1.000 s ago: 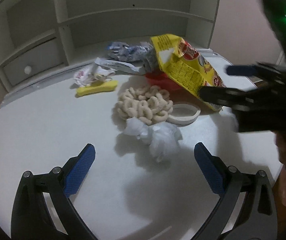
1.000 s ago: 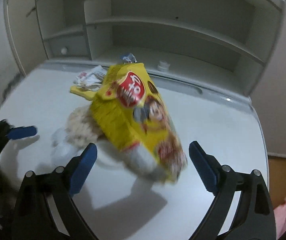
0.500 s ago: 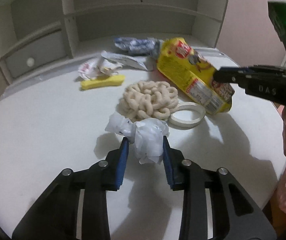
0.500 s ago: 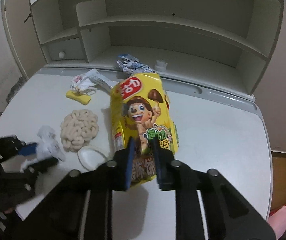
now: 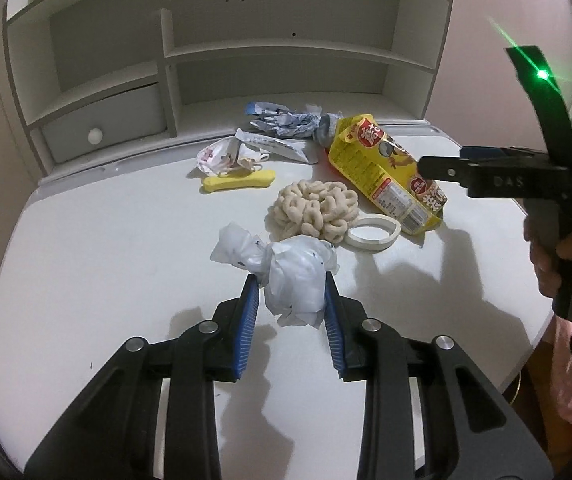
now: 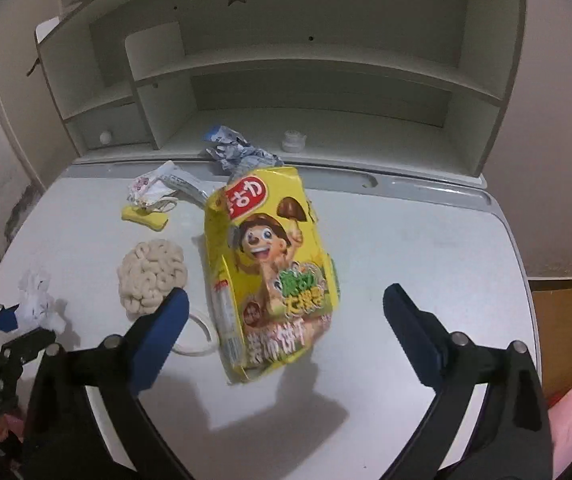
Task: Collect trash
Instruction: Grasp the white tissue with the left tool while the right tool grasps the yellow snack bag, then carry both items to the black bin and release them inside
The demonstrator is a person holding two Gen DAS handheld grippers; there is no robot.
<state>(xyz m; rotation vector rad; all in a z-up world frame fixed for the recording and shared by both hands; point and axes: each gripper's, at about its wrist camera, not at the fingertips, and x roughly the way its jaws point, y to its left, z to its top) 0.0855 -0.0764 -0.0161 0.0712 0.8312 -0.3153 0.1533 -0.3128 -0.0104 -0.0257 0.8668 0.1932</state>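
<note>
The left gripper (image 5: pixel 290 300) pinches a crumpled white plastic wad (image 5: pixel 286 276) between its ribbed blue pads, just above the smooth white desk (image 5: pixel 85 240). The right gripper (image 6: pixel 283 312) is spread wide with nothing between its pads; the glossy yellow snack box (image 6: pixel 269 264), creased at its corners, lies flat between them at 12 o'clock. At 10 o'clock from that box sits a knobbly beige heap of looped puffs (image 6: pixel 151 278), touching a thin white ring (image 5: pixel 374 232). Farther back lie a yellow bone-shaped piece (image 5: pixel 239 181), crinkled white wrappers (image 5: pixel 225 158) and blue-grey foil (image 5: pixel 286 120). A small white cap (image 6: pixel 293 140) stands on the hutch shelf (image 6: pixel 326 128).
</note>
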